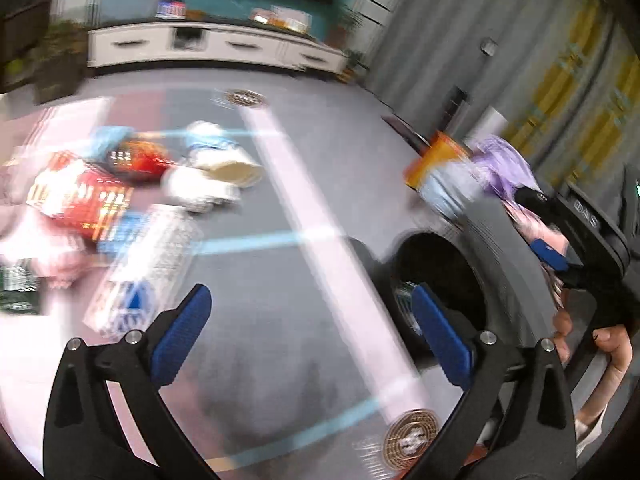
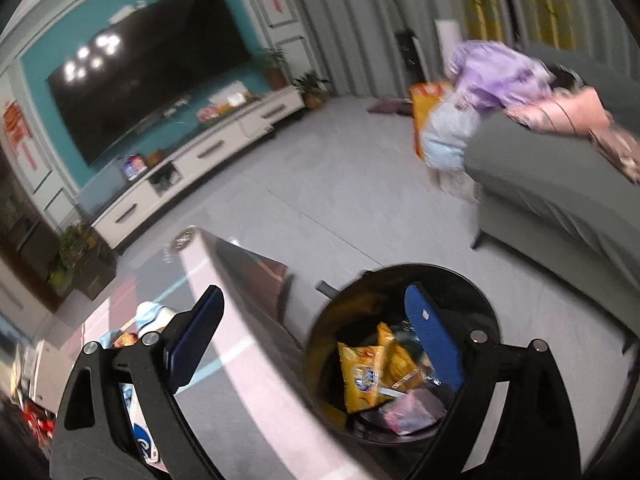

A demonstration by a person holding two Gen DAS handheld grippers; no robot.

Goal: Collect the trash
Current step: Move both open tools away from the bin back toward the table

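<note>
Below right tool [image 2: 316,344], yellow chip bag [image 2: 368,376] lies in bin [image 2: 486,316].

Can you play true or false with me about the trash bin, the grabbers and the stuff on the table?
1. The black trash bin has yellow snack bags inside. True.
2. The right gripper is squeezing a bottle. False: its jaws are open with nothing between them.
3. The left gripper is open and empty. True.
4. All the trash is gone from the table. False: red packets and a clear plastic bottle lie there.
5. The television is showing a cartoon. False: its screen is dark.
</note>
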